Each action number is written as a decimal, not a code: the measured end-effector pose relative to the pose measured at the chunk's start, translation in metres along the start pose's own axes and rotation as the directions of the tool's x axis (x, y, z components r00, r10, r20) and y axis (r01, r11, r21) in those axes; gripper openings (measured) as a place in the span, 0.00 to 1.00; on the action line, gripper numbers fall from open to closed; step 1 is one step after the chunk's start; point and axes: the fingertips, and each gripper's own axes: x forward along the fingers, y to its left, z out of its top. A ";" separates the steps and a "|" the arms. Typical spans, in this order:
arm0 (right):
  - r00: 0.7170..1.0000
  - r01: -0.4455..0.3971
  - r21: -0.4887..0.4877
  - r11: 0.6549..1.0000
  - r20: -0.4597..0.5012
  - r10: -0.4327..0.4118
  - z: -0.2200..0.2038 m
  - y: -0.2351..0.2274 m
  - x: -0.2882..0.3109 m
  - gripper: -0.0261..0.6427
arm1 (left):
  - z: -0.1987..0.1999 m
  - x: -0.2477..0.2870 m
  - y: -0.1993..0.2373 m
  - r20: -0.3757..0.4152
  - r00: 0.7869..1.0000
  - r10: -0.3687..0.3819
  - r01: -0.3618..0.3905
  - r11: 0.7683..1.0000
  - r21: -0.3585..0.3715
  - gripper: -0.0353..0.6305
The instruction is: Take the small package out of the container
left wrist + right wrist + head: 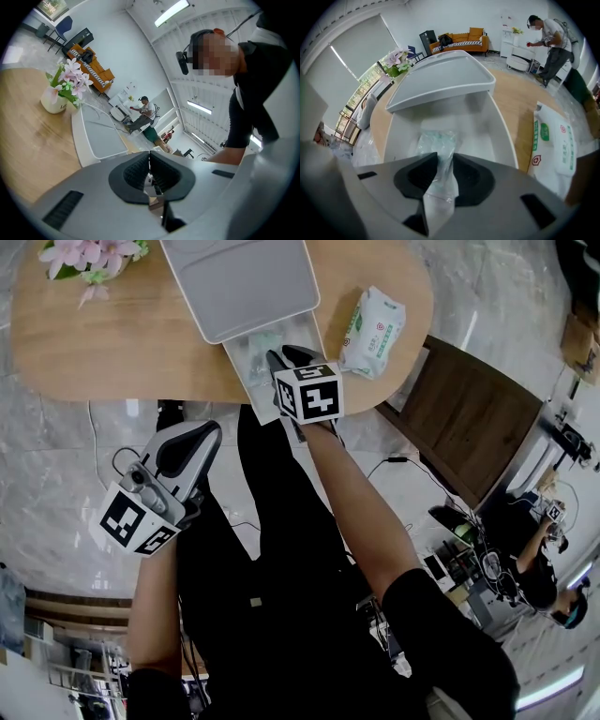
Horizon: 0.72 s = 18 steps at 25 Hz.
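The right gripper (444, 161) dips into the open end of the white container (505, 138) on the table (112, 343), its fingers pinching the near end of the small package (435, 140). The clear package lies lengthways in the container, pointing toward the lid (440, 79). The left gripper (150, 164) hangs off the table, fingers pressed together.

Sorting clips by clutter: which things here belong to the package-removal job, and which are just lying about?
In the job: white plastic container, lid partly over it; small clear plastic package inside it; right gripper, jaws closed on that package.
Lying about: white-and-green tissue packet; white pot of pink flowers; left gripper, shut and empty.
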 end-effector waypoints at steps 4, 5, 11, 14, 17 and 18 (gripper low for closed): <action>1.000 -0.010 -0.021 1.000 0.008 0.010 0.002 0.001 0.002 0.21 | -0.001 0.000 0.002 0.003 1.000 -0.007 0.007 1.000 -0.004 0.08; 1.000 -0.019 -0.022 1.000 0.010 0.019 0.001 0.002 0.002 0.20 | -0.001 0.000 0.003 0.005 1.000 -0.007 0.007 1.000 -0.007 0.08; 0.998 -0.067 -0.024 0.997 0.004 0.067 0.003 0.003 0.000 0.16 | 0.001 0.001 -0.001 0.008 1.000 -0.014 0.014 1.000 -0.005 0.08; 0.997 -0.067 -0.041 0.997 0.025 0.068 0.006 0.004 -0.006 0.07 | 0.002 -0.001 -0.004 0.004 1.000 -0.016 0.016 1.000 0.000 0.08; 0.996 -0.073 -0.069 0.995 0.044 0.076 0.006 0.006 -0.015 0.06 | 0.008 -0.004 -0.006 0.008 1.000 -0.012 0.012 1.000 0.010 0.08; 0.995 -0.076 -0.073 0.994 0.053 0.080 0.007 0.006 -0.020 0.06 | 0.011 -0.006 -0.007 0.010 1.000 -0.011 0.011 1.000 0.015 0.08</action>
